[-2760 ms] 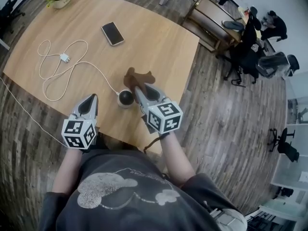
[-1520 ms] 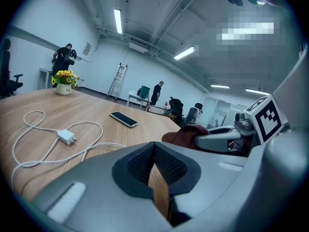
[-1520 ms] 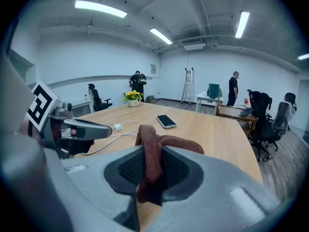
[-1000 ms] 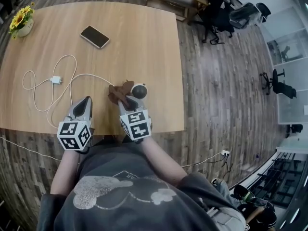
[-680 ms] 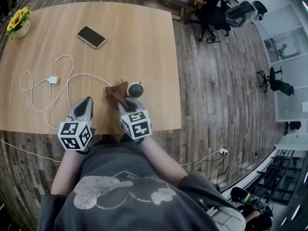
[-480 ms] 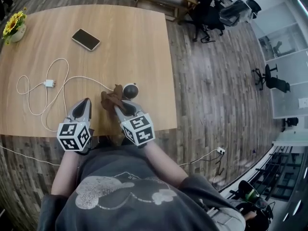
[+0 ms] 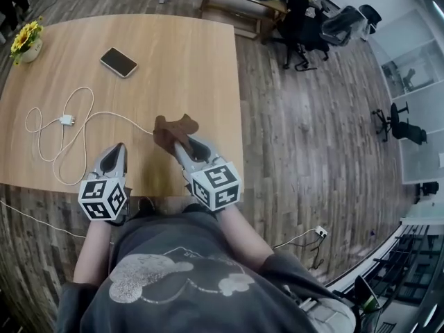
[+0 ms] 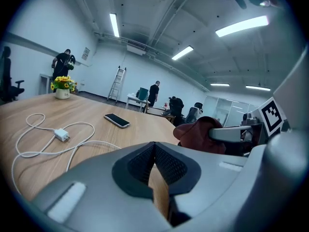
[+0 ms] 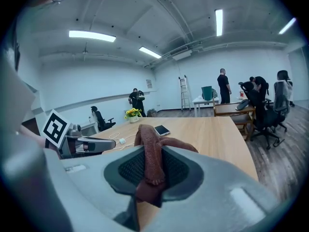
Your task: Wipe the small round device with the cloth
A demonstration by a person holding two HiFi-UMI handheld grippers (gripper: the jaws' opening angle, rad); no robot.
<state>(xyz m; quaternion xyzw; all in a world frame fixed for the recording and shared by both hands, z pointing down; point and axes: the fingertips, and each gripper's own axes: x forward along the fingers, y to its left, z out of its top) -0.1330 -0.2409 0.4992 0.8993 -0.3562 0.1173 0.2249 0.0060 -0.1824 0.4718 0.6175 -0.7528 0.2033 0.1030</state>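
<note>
The brown cloth (image 7: pixel 173 129) lies bunched on the wooden table (image 7: pixel 187 61) near its front right corner, and my right gripper (image 7: pixel 182 144) is shut on it. In the right gripper view a fold of the cloth (image 9: pixel 149 153) is pinched between the pads. The small round device is hidden; the white cable (image 7: pixel 104 114) runs up to the cloth and vanishes under it. My left gripper (image 7: pixel 118 149) hovers to the left of the cloth, shut and holding nothing. In the left gripper view the cloth (image 8: pixel 203 134) sits to the right, with the right gripper's finger lying across it.
A black phone (image 7: pixel 118 62) lies at the back of the table, and a white charger (image 7: pixel 67 119) with looped cable at the left. A pot of yellow flowers (image 7: pixel 26 41) stands at the far left corner. The table's right edge (image 7: pixel 240 116) is close to the cloth. Office chairs (image 7: pixel 312 19) stand beyond it.
The round device showed beside the cloth before; the cloth, held by my right gripper, has since moved right over it and hides it. The left gripper has stayed put.
</note>
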